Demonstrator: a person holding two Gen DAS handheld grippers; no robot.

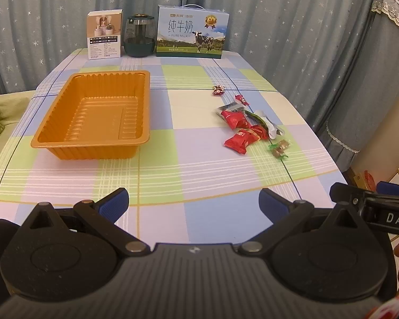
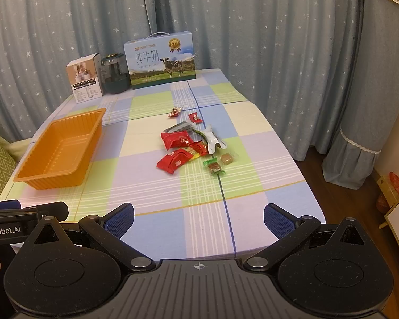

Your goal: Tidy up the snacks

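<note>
Star-dotted curtains back a checked-cloth table [image 2: 151,202]. Both the left gripper [image 1: 193,204] and right gripper [image 2: 198,219] gape empty. Ahead of the right lie crinkly red snack packets [image 2: 177,150]: light, slippery, best pinched mid-body. Ahead-left sits the empty orange ribbed plastic tray [image 2: 34,179].

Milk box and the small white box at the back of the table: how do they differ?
The milk box is wide, blue, printed with a cow and has a carry handle on top; the small white box is narrower, taller than wide, with no handle. The milk box stands right of the dark jar, the white box left of it. Both stand upright against the curtain.
</note>
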